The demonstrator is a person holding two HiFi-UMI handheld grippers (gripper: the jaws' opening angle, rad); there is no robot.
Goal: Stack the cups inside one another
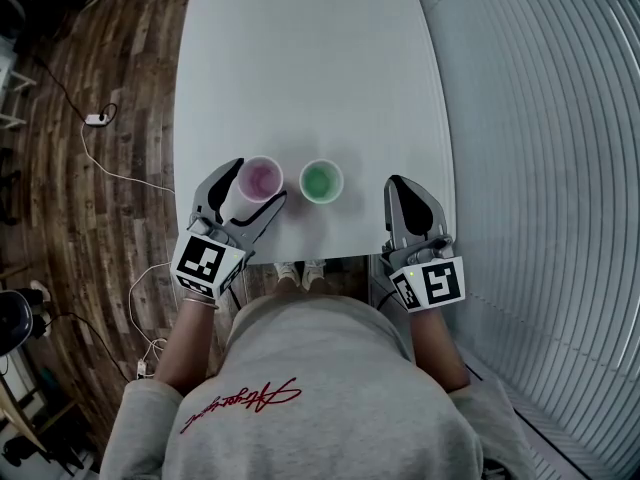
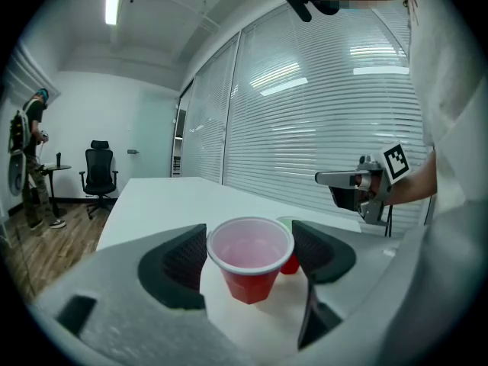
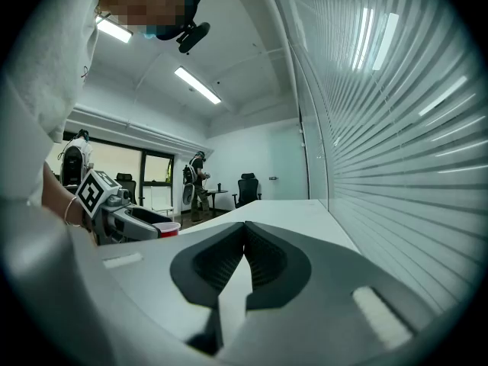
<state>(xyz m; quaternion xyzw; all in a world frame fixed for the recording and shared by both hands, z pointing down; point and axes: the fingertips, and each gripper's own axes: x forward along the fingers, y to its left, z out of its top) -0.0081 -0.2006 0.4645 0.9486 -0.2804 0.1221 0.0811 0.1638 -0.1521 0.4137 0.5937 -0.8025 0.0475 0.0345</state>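
Straddling a red plastic cup with a pink inside [image 2: 250, 274] on the white table [image 1: 300, 48], the left gripper [image 2: 250, 236] stands open. Just right of that cup stands a green-lined plastic cup [image 1: 321, 181]. Farther right, the right gripper [image 3: 244, 231] is closed and empty.

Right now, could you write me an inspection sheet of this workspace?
Surface: white table, cups near its front edge.
Job's things: two red cups, upright, apart, not stacked: pink-lined cup, green-lined cup.
Clutter: nothing seen.
Grippers: left gripper jaws flank the pink-lined cup at its rim, grip unclear; right gripper shut, empty.
Cables: cord and power strip on the floor.
Surroundings: wood floor, blinds, office chair, person standing.
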